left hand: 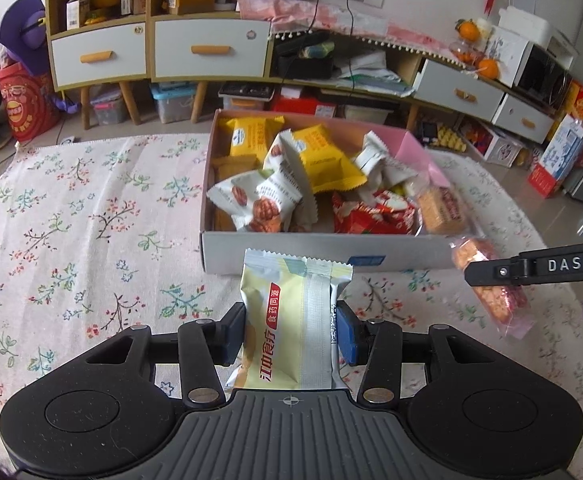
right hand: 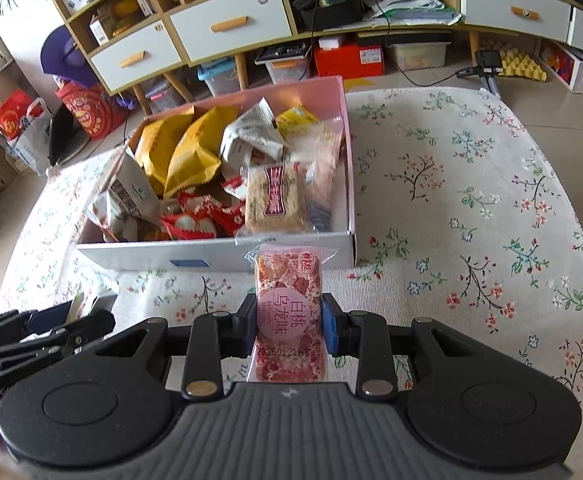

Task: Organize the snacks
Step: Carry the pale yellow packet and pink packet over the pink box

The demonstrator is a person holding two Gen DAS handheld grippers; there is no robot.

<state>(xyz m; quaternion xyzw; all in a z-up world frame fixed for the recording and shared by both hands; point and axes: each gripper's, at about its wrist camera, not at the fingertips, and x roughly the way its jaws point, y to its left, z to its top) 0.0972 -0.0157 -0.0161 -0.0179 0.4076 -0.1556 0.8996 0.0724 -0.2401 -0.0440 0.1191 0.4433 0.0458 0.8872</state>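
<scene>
My left gripper (left hand: 291,334) is shut on a pale yellow snack packet (left hand: 291,320) with a red label, held above the floral cloth just in front of the cardboard snack box (left hand: 291,246). My right gripper (right hand: 289,328) is shut on a pink peach snack bar (right hand: 289,304), held in front of the same box (right hand: 151,254) near its right front corner. The box holds several packets: yellow, white walnut, red ones, and a rice crisp bar (right hand: 275,200). The right gripper (left hand: 491,272) and its pink bar (left hand: 491,288) also show in the left wrist view.
The floral tablecloth (left hand: 71,220) covers the table around the box. Beyond the table's far edge stand wooden cabinets with white drawers (left hand: 207,50) and storage bins on the floor. The left gripper (right hand: 43,332) shows at the left of the right wrist view.
</scene>
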